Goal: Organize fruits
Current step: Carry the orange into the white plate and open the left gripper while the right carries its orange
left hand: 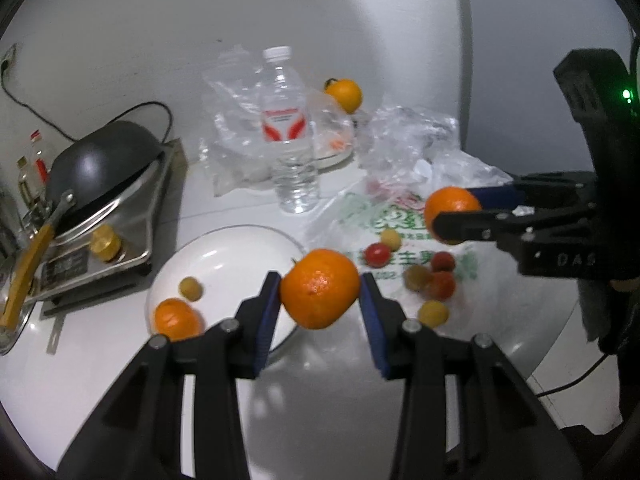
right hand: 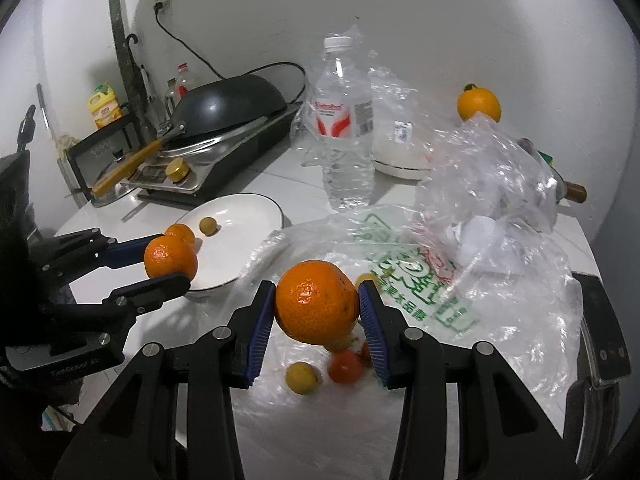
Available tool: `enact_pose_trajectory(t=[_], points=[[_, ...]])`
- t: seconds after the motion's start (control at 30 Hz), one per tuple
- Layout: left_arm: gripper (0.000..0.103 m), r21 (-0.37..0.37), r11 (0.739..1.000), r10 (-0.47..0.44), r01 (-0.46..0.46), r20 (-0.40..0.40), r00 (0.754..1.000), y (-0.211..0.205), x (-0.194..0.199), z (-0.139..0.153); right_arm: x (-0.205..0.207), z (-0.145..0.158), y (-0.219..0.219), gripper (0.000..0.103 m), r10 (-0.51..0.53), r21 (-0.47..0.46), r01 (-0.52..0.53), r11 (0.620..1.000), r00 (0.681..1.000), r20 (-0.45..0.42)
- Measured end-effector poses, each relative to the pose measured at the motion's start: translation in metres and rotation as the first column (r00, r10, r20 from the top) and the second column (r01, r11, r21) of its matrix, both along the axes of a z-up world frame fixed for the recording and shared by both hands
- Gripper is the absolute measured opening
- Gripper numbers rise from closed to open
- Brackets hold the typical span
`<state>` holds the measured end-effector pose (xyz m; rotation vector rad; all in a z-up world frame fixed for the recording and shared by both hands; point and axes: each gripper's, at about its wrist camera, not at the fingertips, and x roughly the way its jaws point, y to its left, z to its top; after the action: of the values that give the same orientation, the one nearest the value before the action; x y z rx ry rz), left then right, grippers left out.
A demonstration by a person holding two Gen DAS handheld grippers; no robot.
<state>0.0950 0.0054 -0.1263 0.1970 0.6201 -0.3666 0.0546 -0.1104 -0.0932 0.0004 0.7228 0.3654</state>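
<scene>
Two oranges were held off the counter, one in each gripper.

The left gripper (left hand: 320, 292) was clamped on an orange (left hand: 319, 288) at the edge of the white plate (left hand: 224, 248), where another orange (left hand: 176, 318) and a small yellow fruit (left hand: 190, 288) lay. The right gripper (right hand: 316, 304) was clamped on a second orange (right hand: 316, 302) above small tomatoes (right hand: 344, 366) scattered on the plastic bag (right hand: 432, 304).

Plain white wall (left hand: 168, 32) behind a white countertop (left hand: 100, 360); dim light.
</scene>
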Motion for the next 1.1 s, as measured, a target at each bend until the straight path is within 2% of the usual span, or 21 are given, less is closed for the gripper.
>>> enact_pose_trajectory(t=[0.27, 0.63, 1.1], points=[[0.040, 0.000, 0.999, 0.051, -0.051, -0.002, 0.999, 0.030, 0.002, -0.005, 0.002, 0.010, 0.024, 0.045, 0.030, -0.015, -0.030, 0.999, 0.999, 0.016], [0.040, 0.002, 0.995, 0.102, -0.102, -0.036, 0.994, 0.060, 0.012, -0.022, 0.009, 0.006, 0.049, 0.045, 0.065, -0.039, -0.065, 0.997, 0.998, -0.004], [0.041, 0.002, 0.994, 0.111, -0.111, -0.108, 0.988, 0.074, 0.042, -0.049, 0.028, -0.003, 0.070, 0.045, 0.096, -0.049, -0.097, 0.994, 0.995, -0.039]])
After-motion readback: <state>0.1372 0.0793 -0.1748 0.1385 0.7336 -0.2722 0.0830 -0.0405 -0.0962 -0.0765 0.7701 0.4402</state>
